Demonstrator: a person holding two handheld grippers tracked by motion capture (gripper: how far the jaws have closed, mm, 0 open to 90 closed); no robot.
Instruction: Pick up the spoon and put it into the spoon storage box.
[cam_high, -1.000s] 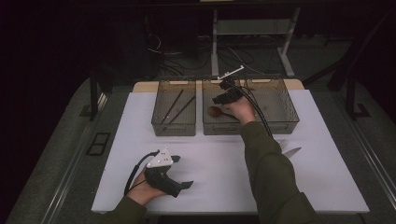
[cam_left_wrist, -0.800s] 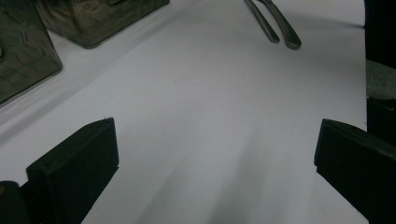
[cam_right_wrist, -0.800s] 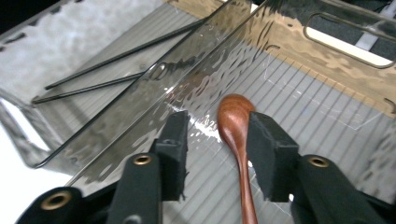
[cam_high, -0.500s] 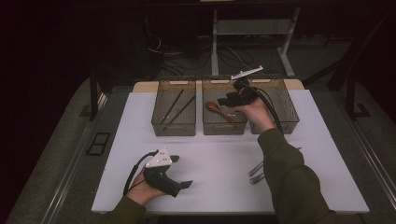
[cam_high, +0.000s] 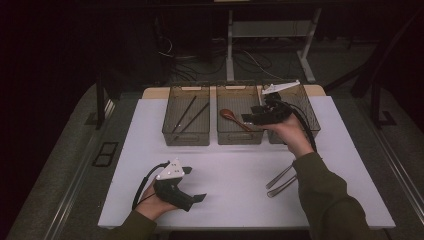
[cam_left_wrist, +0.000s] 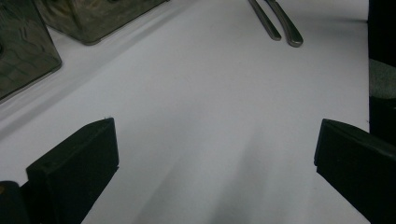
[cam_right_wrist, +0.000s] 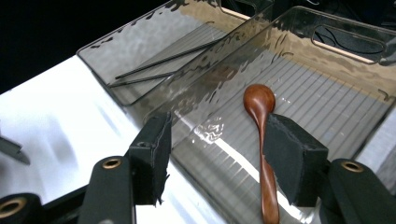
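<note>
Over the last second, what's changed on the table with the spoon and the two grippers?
The right gripper has let go of the wooden spoon: its jaws have just been opening, and the spoon lies in the middle bin. The hand has drawn back to the right, over the right bin's edge. The left gripper stayed resting open on the table, and the chopsticks and metal cutlery haven't moved.

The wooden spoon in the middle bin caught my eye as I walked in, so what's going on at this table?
A person is sorting cutlery into three clear bins. The wooden spoon lies in the middle bin; the right gripper hangs over it, its jaws just opened with nothing between them. Two black chopsticks lie in the left bin. Metal utensils wait on the white table. The left gripper rests open near the front edge.
</note>
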